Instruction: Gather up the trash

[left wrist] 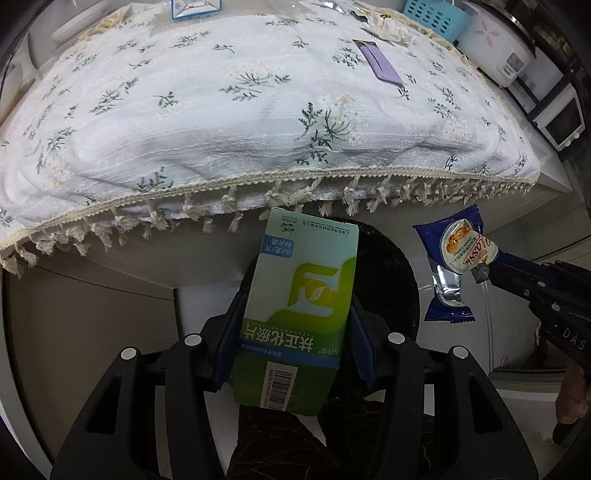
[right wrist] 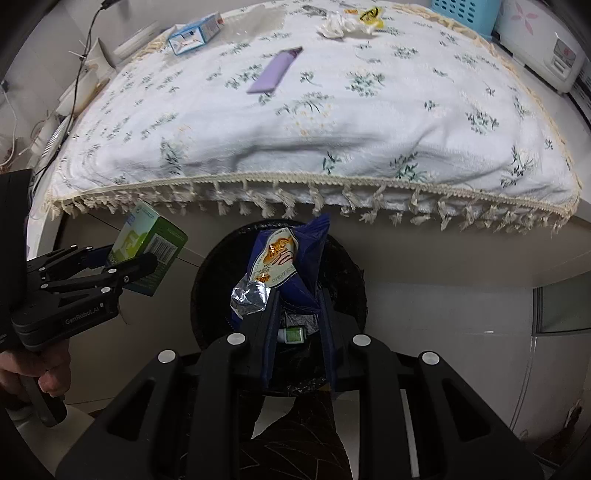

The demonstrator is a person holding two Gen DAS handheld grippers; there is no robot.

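My left gripper [left wrist: 297, 301] is shut on a green-and-white medicine box [left wrist: 299, 295], which stands upright over the black lined trash bin [left wrist: 391, 273] below the table edge. My right gripper [right wrist: 299, 295] is shut on a blue snack wrapper [right wrist: 291, 258] with torn silver foil, held over the same bin [right wrist: 210, 273]. Each view shows the other tool. The right gripper [left wrist: 480, 273] with the wrapper [left wrist: 448, 266] is at the right. The left gripper [right wrist: 136, 258] with the box [right wrist: 147, 243] is at the left. A small green-and-white item [right wrist: 293, 334] lies inside the bin.
The table under a floral fringed cloth [right wrist: 332, 122] holds a purple wrapper [right wrist: 275, 70], a blue-and-white carton [right wrist: 195, 33], crumpled tissue [right wrist: 338, 26] and a yellow wrapper [right wrist: 371, 16]. A blue basket [right wrist: 465, 14] and a white rice cooker [right wrist: 543, 48] stand at the back right.
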